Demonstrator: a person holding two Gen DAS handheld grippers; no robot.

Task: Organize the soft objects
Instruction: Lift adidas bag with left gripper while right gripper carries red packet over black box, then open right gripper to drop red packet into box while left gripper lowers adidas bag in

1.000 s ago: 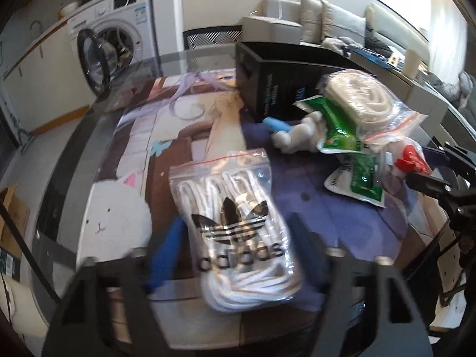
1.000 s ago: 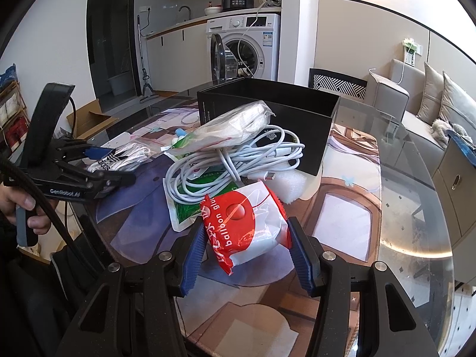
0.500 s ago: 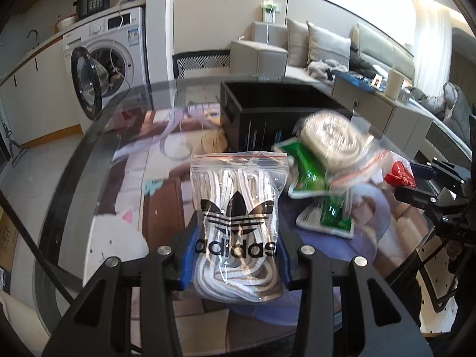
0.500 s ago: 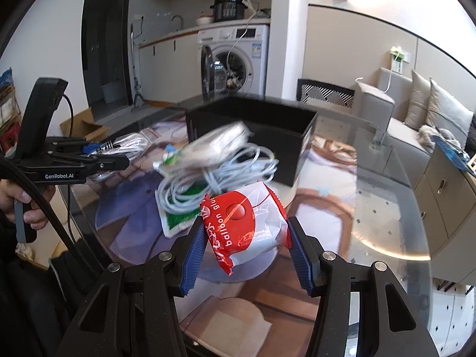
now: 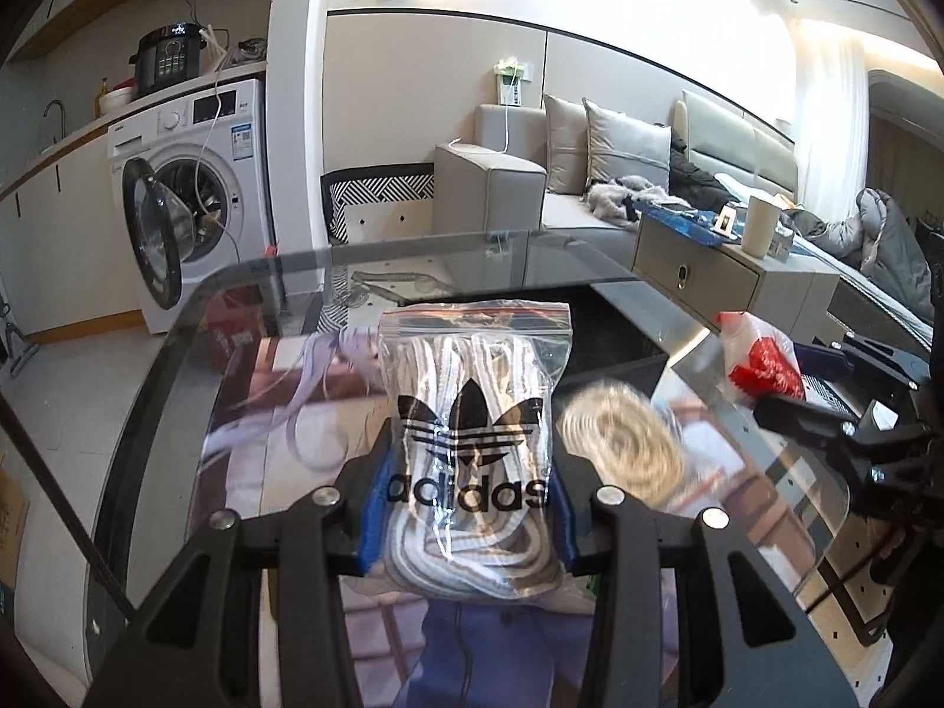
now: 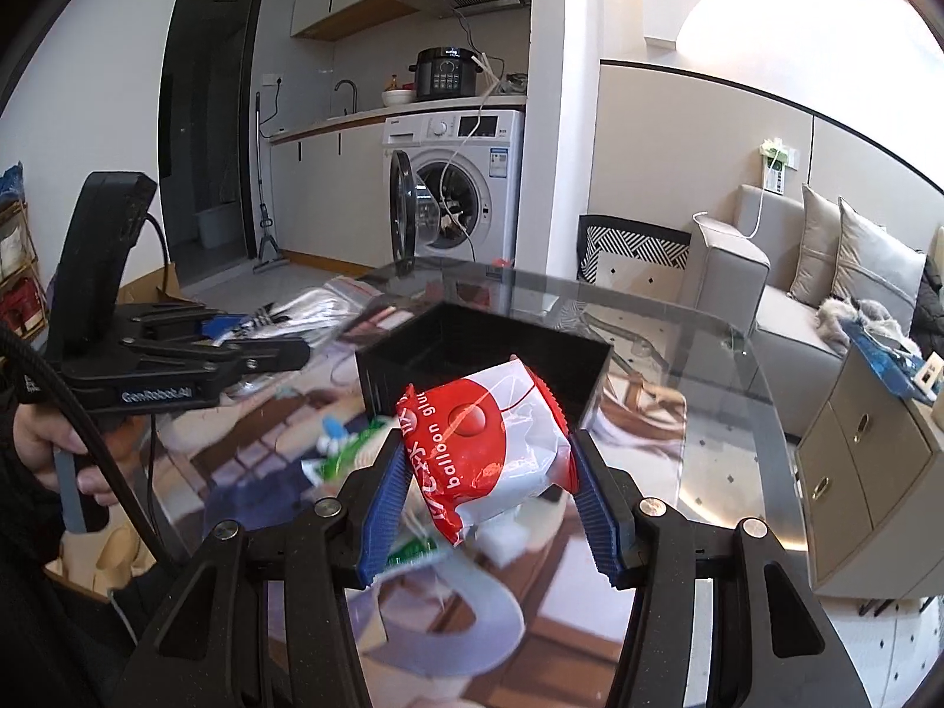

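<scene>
A: Left gripper [image 5: 469,507] is clamping the adidas bag [image 5: 472,442] above the glass table [image 5: 177,366]; right gripper [image 6: 489,492] is pinching the balloon packet [image 6: 487,454] before the black box [image 6: 484,348].

B: Risk: slick plastic is possibly slipping from the pads.

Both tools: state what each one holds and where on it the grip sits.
The left tool clamps the adidas zip bag of laces across its lower half. The right tool clamps the red-and-white balloon glue packet by its sides.
</scene>
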